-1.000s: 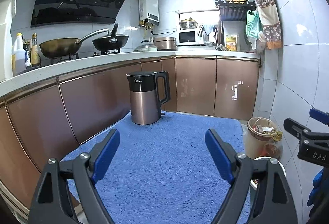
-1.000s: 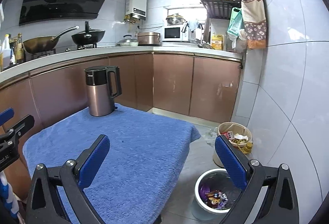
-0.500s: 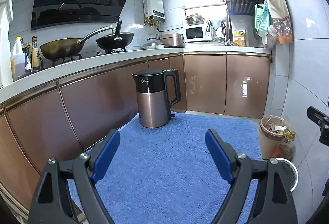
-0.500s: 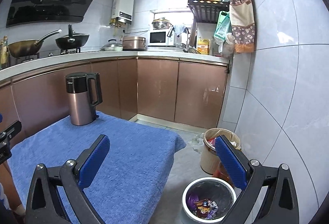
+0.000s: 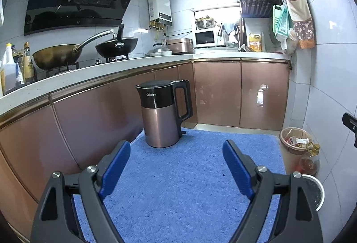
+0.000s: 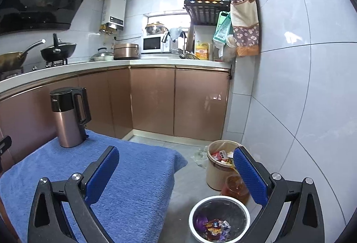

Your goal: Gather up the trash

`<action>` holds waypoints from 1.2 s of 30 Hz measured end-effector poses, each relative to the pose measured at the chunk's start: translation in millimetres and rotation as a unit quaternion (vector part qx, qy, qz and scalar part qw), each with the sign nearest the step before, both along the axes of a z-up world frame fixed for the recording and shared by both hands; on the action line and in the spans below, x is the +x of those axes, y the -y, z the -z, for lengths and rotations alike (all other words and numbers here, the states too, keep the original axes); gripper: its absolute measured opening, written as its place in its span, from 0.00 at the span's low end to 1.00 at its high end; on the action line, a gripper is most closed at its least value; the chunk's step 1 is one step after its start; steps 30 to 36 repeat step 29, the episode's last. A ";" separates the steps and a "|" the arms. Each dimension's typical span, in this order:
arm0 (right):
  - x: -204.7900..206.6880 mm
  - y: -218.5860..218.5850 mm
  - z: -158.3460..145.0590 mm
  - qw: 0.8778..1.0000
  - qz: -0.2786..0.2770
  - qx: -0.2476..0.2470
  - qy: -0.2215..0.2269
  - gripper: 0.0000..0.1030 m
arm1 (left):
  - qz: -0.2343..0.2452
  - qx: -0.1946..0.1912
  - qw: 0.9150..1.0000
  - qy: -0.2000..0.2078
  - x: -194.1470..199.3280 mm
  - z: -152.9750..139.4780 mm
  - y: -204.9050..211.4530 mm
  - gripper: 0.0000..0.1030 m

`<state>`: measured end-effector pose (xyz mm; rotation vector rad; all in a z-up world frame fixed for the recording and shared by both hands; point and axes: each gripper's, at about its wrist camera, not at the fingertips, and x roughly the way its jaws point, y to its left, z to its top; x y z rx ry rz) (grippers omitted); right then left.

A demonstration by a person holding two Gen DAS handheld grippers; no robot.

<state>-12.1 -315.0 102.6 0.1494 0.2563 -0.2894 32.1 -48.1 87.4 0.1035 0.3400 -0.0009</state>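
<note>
My left gripper [image 5: 176, 149] is open and empty above the blue towel-covered table [image 5: 189, 194]. My right gripper [image 6: 176, 156] is open and empty, over the table's right edge [image 6: 138, 176]. A round white-rimmed waste bin [image 6: 219, 219] stands on the floor below it, holding colourful wrappers [image 6: 215, 227]. It also shows in the left wrist view [image 5: 314, 189]. No loose trash shows on the towel.
A copper-and-black electric kettle [image 5: 164, 116] stands at the towel's far side, also in the right wrist view [image 6: 69, 118]. A beige bin full of rubbish [image 6: 219, 167] and an oil bottle [image 6: 235, 187] stand by the tiled wall. Brown cabinets run along the left and back.
Both grippers have moved with their views swinging right to left; the kettle now sits nearer and more central in the left view, and the waste bin has shifted left in the right view. The jaws stay open.
</note>
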 end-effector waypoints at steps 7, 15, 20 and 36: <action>-11.0 1.4 -6.6 1.000 0.030 -0.006 -0.001 1.00 | 0.015 -0.008 1.000 0.003 6.1 -7.1 -5.3 0.82; -22.7 -6.3 -7.0 0.999 0.036 -0.013 -0.009 1.00 | 0.025 -0.020 0.999 0.009 2.8 -14.6 -8.9 0.82; -28.1 -8.7 -10.3 0.999 0.032 -0.013 -0.010 1.00 | 0.026 -0.026 0.999 0.008 -1.2 -18.7 -11.5 0.82; -34.9 -12.9 -13.9 1.000 0.026 -0.013 -0.002 1.00 | 0.018 -0.026 0.999 0.014 -10.9 -21.6 -16.4 0.82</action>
